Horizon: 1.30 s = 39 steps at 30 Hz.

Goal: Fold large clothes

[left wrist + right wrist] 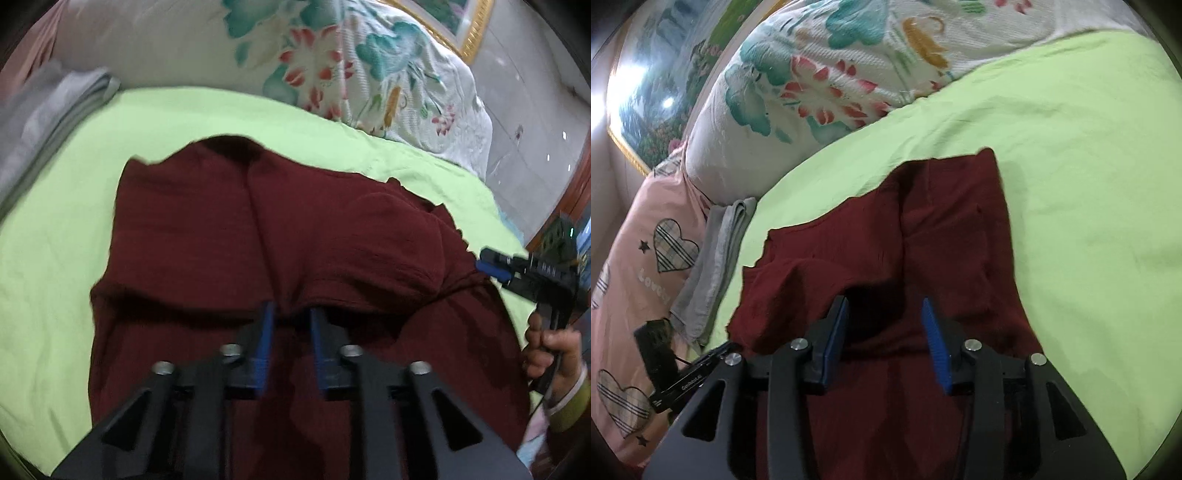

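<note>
A: Where is the dark red garment [280, 240] seen?

B: It is spread over the light green sheet [55, 258], partly folded, with a doubled layer bulging on its right side in the left wrist view. In the right wrist view the same garment [923, 236] is shown running away from the camera toward the bedding.

A: How is the left gripper [291, 314] set?

B: Its blue pads are held a narrow gap apart, directly over a crease of the garment. No cloth is seen pinched between them, though whether the tips touch the fabric cannot be told.

A: And the right gripper [884, 306]?

B: Its jaws are spread wide above the red fabric, and nothing is gripped. From the left wrist view the right gripper [495, 267] is seen at the garment's right edge, carried by the right hand [554, 347]; contact with the cloth cannot be judged there.

A: What else is shown?

B: A white floral quilt [332, 66] is piled beyond the sheet. A folded grey cloth [716, 266] is laid at the sheet's left edge, beside a pink cover with checked hearts [635, 258]. A gold-framed picture [665, 92] is seen behind the bedding, blurred by glare.
</note>
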Tool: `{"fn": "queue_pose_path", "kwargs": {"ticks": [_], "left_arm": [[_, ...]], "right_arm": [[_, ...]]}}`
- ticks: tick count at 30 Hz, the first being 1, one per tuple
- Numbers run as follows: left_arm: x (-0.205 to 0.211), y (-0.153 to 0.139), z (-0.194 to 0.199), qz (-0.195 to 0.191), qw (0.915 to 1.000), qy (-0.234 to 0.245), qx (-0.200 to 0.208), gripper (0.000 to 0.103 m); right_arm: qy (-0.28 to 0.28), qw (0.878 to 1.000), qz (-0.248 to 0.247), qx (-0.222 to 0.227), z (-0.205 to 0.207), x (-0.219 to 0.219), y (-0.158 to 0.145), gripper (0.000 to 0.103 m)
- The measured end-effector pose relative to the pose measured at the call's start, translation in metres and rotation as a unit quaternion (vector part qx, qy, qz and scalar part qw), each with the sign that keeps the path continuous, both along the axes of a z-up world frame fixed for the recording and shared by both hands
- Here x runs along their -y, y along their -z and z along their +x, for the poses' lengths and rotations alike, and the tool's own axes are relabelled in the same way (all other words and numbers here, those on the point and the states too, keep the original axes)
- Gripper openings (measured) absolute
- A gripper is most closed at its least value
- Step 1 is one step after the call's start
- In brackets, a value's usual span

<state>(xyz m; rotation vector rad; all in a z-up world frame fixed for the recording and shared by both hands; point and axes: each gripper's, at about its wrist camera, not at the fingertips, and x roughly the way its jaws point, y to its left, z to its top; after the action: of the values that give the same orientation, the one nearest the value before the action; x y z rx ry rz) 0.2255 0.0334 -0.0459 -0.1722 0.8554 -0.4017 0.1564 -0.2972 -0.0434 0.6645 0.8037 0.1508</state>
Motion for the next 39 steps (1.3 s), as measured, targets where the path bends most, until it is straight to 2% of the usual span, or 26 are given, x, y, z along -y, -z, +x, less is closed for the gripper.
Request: {"fn": "queue_pose_path", "kwargs": {"ticks": [2, 4, 7, 14, 16, 17, 18, 19, 21, 22, 23, 26, 28, 29, 33, 35, 37, 39], "left_arm": [[-0.011, 0.000, -0.001, -0.027, 0.9995, -0.008, -0.012, 0.039], [-0.019, 0.001, 0.004, -0.068, 0.9971, -0.012, -0.034, 0.044], [-0.028, 0.009, 0.011, -0.134, 0.9884, -0.019, -0.067, 0.046], [-0.035, 0.017, 0.022, -0.219, 0.9709, -0.012, -0.098, 0.048], [-0.028, 0.023, 0.029, -0.217, 0.9699, -0.006, -0.111, 0.048], [-0.022, 0.026, 0.032, -0.207, 0.9709, -0.004, -0.119, 0.048], [-0.017, 0.031, 0.035, -0.201, 0.9712, -0.001, -0.129, 0.046], [-0.011, 0.035, 0.038, -0.196, 0.9708, 0.004, -0.139, 0.045], [-0.004, 0.037, 0.039, -0.184, 0.9730, 0.010, -0.139, 0.033], [-0.001, 0.037, 0.039, -0.177, 0.9745, 0.014, -0.137, 0.020], [0.000, 0.037, 0.039, -0.177, 0.9748, 0.017, -0.135, 0.007], [-0.003, 0.030, 0.034, -0.178, 0.9776, 0.019, -0.111, 0.007], [-0.008, 0.024, 0.032, -0.181, 0.9788, 0.013, -0.095, 0.005], [-0.011, 0.022, 0.033, -0.185, 0.9784, 0.007, -0.092, 0.005], [-0.023, 0.030, 0.038, -0.180, 0.9778, -0.024, -0.105, 0.003], [-0.031, 0.036, 0.041, -0.190, 0.9743, -0.039, -0.114, 0.003], [-0.037, 0.039, 0.042, -0.200, 0.9718, -0.050, -0.114, 0.003], [-0.041, 0.038, 0.039, -0.200, 0.9720, -0.052, -0.112, 0.003]], "right_arm": [[-0.010, 0.999, 0.035, 0.006, -0.006, -0.001, 0.002, 0.044], [-0.018, 0.997, 0.077, 0.006, -0.005, -0.005, 0.009, 0.044], [-0.014, 0.993, 0.115, -0.001, 0.002, -0.013, 0.022, 0.044], [-0.001, 0.986, 0.166, 0.009, 0.011, -0.019, 0.035, 0.044], [0.006, 0.986, 0.166, 0.000, 0.016, -0.020, 0.040, 0.042], [0.005, 0.986, 0.167, -0.006, 0.018, -0.020, 0.043, 0.033], [0.001, 0.985, 0.170, -0.009, 0.020, -0.022, 0.045, 0.019], [-0.006, 0.985, 0.175, -0.011, 0.020, -0.024, 0.045, 0.016], [-0.014, 0.985, 0.174, -0.005, 0.018, -0.024, 0.041, 0.012], [-0.018, 0.984, 0.175, -0.001, 0.015, -0.024, 0.038, 0.012], [-0.020, 0.983, 0.181, 0.008, 0.011, -0.021, 0.034, 0.011], [-0.014, 0.983, 0.182, 0.016, 0.003, -0.013, 0.031, 0.014], [-0.013, 0.983, 0.182, 0.001, 0.003, -0.011, 0.039, 0.025], [-0.012, 0.984, 0.180, -0.008, 0.004, -0.012, 0.043, 0.027], [-0.020, 0.983, 0.180, -0.008, 0.008, -0.020, 0.047, 0.027], [-0.030, 0.983, 0.182, -0.003, 0.011, -0.027, 0.046, 0.028], [-0.038, 0.981, 0.189, 0.006, 0.013, -0.030, 0.045, 0.031], [-0.038, 0.979, 0.200, 0.025, 0.011, -0.028, 0.044, 0.041]]}}
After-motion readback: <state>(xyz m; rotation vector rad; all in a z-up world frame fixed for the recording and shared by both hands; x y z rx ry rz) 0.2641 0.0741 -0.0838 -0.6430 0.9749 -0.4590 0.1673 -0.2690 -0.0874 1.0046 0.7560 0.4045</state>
